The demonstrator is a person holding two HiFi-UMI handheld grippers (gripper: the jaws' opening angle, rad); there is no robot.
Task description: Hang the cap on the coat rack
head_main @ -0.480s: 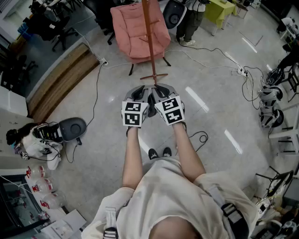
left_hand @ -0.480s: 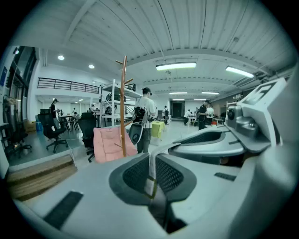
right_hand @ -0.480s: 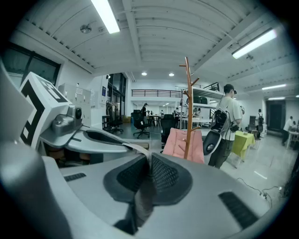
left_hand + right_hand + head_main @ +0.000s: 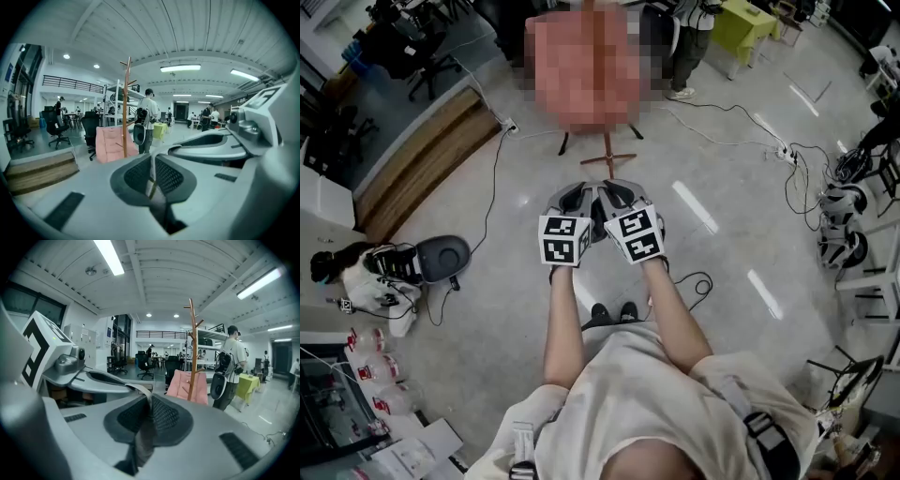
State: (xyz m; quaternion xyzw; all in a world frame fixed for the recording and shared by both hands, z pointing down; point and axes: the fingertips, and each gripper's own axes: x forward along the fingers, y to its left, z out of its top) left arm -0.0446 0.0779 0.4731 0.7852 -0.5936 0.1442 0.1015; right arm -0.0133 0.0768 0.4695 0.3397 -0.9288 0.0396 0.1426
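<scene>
The coat rack (image 4: 125, 112) has come a little nearer than half a second ago, so the walk toward it seems to continue, while the left gripper (image 4: 153, 164) and the right gripper (image 4: 151, 401), side by side, keep their jaws clenched on the cap (image 4: 143, 434) held between them.
</scene>
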